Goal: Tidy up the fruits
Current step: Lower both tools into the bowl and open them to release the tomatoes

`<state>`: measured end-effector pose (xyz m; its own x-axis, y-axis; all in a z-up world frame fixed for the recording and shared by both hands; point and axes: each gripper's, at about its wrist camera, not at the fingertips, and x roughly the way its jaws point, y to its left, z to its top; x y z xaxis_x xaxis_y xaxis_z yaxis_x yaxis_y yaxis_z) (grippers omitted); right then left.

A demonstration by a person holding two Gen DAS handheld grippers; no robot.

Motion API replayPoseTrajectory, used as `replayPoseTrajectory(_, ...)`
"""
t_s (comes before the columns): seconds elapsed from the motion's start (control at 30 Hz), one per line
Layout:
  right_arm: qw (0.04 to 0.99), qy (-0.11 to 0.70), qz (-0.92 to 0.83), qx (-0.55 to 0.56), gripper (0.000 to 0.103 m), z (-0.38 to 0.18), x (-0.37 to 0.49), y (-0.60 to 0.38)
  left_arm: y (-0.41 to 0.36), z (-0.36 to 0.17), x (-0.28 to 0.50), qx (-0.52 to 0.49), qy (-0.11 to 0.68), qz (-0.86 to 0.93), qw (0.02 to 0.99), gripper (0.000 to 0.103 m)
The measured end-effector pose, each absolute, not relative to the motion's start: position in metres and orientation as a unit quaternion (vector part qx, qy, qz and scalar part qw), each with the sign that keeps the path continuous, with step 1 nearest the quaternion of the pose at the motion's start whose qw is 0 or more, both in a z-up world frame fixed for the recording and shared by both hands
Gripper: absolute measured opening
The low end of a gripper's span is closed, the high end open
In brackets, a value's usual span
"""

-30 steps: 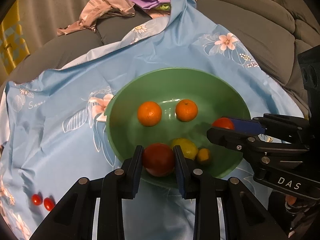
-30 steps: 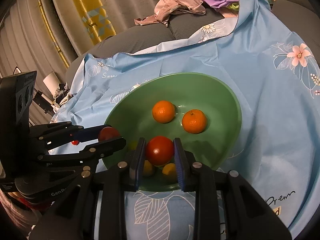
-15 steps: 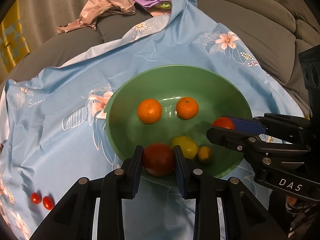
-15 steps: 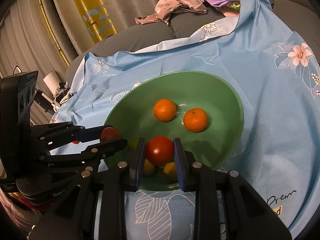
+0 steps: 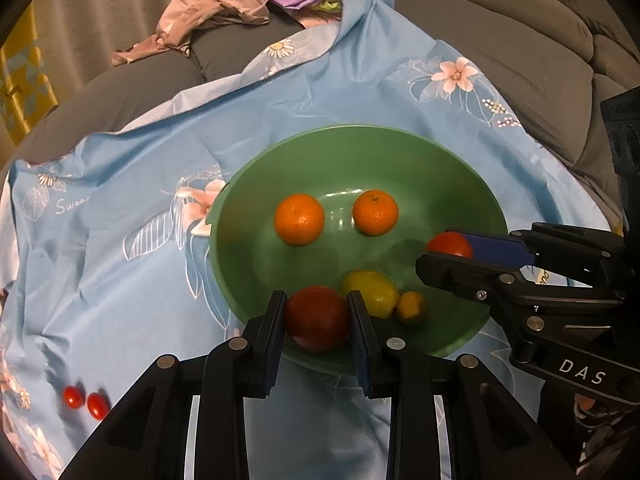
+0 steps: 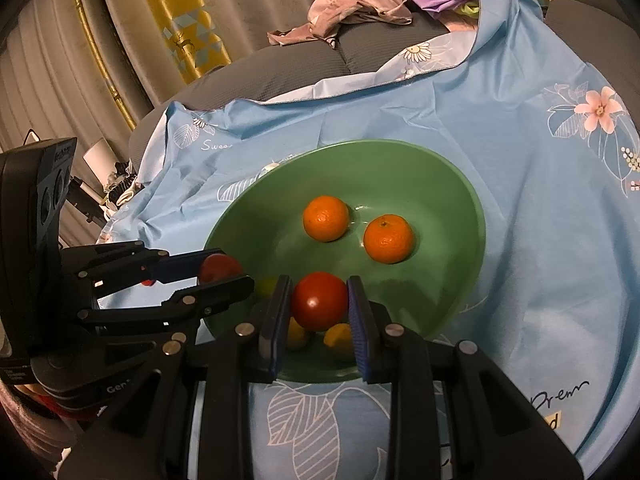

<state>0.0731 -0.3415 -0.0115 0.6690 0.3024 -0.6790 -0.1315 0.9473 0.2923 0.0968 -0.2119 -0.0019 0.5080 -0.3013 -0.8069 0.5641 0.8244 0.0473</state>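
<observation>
Left gripper (image 5: 317, 316): clamped on a dark red tomato (image 5: 317, 318), over the near rim of the green bowl (image 5: 460, 168).
Right gripper (image 6: 319, 305): clamped on a bright red tomato (image 6: 319, 301), above the bowl.
Risk: a dropped tomato may strike the lemon (image 5: 370, 292) and bruise.

I see a wide green bowl (image 5: 460, 168) sitting on the blue flowered cloth. Two oranges (image 5: 299, 219) (image 5: 375, 212) lie side by side in its middle, apart from each other. Nearer my side of the bowl a yellow lemon (image 5: 370, 293) lies touching a small yellow-orange citrus (image 5: 411, 307). One dark red tomato (image 5: 317, 318) is pinched between my left jaws over the near rim; a brighter red tomato (image 6: 319, 301) is pinched between my right jaws above the bowl. Two cherry tomatoes (image 5: 85, 400) lie together on the cloth, well left of the bowl.
</observation>
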Motion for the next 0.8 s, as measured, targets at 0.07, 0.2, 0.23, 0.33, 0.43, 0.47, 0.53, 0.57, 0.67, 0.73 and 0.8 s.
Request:
replayPoseTrajectory(0.07, 0.907, 0.389, 0.119, 0.109, 0.029, -0.0118, 0.0731, -0.3416, -0.2128, -0.0017, 0.0971, 0.156, 0.428, -0.253, 0.854, 0.030)
replayPoseTrajectory(0.2, 0.907, 0.390, 0.119, 0.110, 0.029, -0.0122, 0.0732, -0.3424, -0.2146, -0.0013, 0.0985, 0.158, 0.431, -0.251, 0.852, 0.030)
replayPoseTrajectory(0.23, 0.907, 0.390, 0.119, 0.109, 0.029, -0.0120, 0.0732, -0.3419, -0.2144, -0.0014, 0.0986, 0.159, 0.432, -0.251, 0.852, 0.030)
replayPoseTrajectory(0.33, 0.906, 0.391, 0.119, 0.108, 0.029, -0.0129, 0.0736, -0.3415, -0.2156, -0.0016, 0.0990, 0.162, 0.433, -0.250, 0.851, 0.030)
replayPoseTrajectory(0.43, 0.906, 0.392, 0.118, 0.107, 0.029, -0.0129, 0.0735, -0.3405, -0.2164, -0.0017, 0.0991, 0.164, 0.434, -0.249, 0.850, 0.030)
replayPoseTrajectory(0.47, 0.905, 0.393, 0.118, 0.107, 0.029, -0.0130, 0.0735, -0.3402, -0.2168, -0.0017, 0.0990, 0.165, 0.435, -0.248, 0.850, 0.030)
replayPoseTrajectory(0.53, 0.905, 0.394, 0.118, 0.107, 0.029, -0.0131, 0.0734, -0.3401, -0.2169, -0.0019, 0.0992, 0.167, 0.435, -0.248, 0.849, 0.030)
replayPoseTrajectory(0.57, 0.905, 0.395, 0.118, 0.106, 0.029, -0.0133, 0.0733, -0.3399, -0.2171, -0.0019, 0.0992, 0.167, 0.436, -0.248, 0.849, 0.030)
replayPoseTrajectory(0.67, 0.904, 0.397, 0.116, 0.105, 0.029, -0.0128, 0.0729, -0.3388, -0.2174, -0.0022, 0.0992, 0.169, 0.437, -0.247, 0.848, 0.030)
replayPoseTrajectory(0.73, 0.904, 0.398, 0.116, 0.104, 0.029, -0.0127, 0.0723, -0.3387, -0.2176, -0.0024, 0.0994, 0.170, 0.437, -0.247, 0.848, 0.030)
replayPoseTrajectory(0.8, 0.904, 0.399, 0.115, 0.103, 0.029, -0.0126, 0.0722, -0.3386, -0.2171, -0.0027, 0.0999, 0.171, 0.438, -0.247, 0.847, 0.030)
